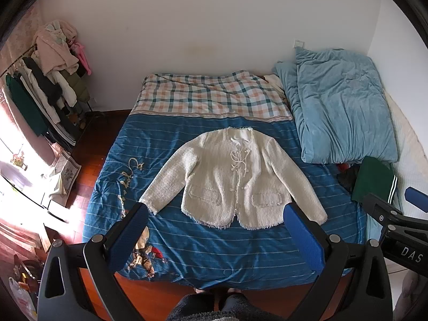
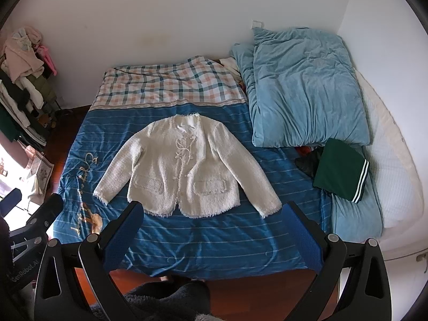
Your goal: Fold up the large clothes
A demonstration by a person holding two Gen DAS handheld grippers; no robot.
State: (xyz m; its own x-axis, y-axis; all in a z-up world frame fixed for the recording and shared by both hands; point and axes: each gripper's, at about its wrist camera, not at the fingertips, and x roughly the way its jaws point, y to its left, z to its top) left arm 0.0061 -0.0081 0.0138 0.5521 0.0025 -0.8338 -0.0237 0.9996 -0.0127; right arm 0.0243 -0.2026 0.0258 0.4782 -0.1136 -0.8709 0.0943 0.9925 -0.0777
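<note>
Both grippers hang released above the foot of the bed, and the cream jacket point(image 1: 227, 179) lies spread flat ahead of them, not yet folded.

Your left gripper point(image 1: 215, 236) has its blue fingers point(image 1: 128, 238) wide apart and they grasp nothing; your right gripper point(image 2: 214, 235) is the same, with its fingers point(image 2: 305, 238) spread and empty. The jacket lies just beyond both pairs of fingers, front side up, closed in the middle, sleeves angled outward and the hem nearest to you. I judge it is laid so to let each gripper take one side for the first fold. It rests on a blue striped quilt point(image 1: 203, 248) that covers the bed. To the right of the fingers are a folded green garment point(image 2: 339, 171) and a light blue duvet point(image 2: 307, 88); far to the left stands a clothes rack point(image 1: 45, 85) on a wooden floor point(image 1: 88, 144), before a white wall point(image 1: 203, 21).
</note>
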